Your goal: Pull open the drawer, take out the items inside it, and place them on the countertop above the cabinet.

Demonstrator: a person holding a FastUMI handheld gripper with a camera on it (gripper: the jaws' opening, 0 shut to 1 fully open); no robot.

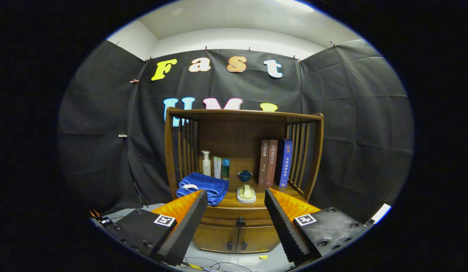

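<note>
1. The tool stood wide open with nothing between its fingers, held back from a wooden cabinet and aimed at its front.
2. The drawer sat shut in the cabinet front, seen in the gap between the fingers. Its long axis ran left to right, its face was toward the tool, and a dark knob sat at its centre. Its contents could not be seen.
3. On the tabletop above the drawer, from the left: a folded blue towel, partly covered by the left finger, then a pale soap-like piece on a small dish.
4. Further back, from the left: a white pump bottle, a pale tube, a teal-capped container, a dark blue lidded cup, and three upright books, two brown and one blue.
5. Slatted wooden sides and a top board framed the tabletop.
6. Below the drawer, two cabinet doors with small dark handles were closed.
7. The cabinet stood on a pale floor against black cloth walls, with a white ceiling above. Cables lay on the floor near the fingers, cut off by them.
</note>
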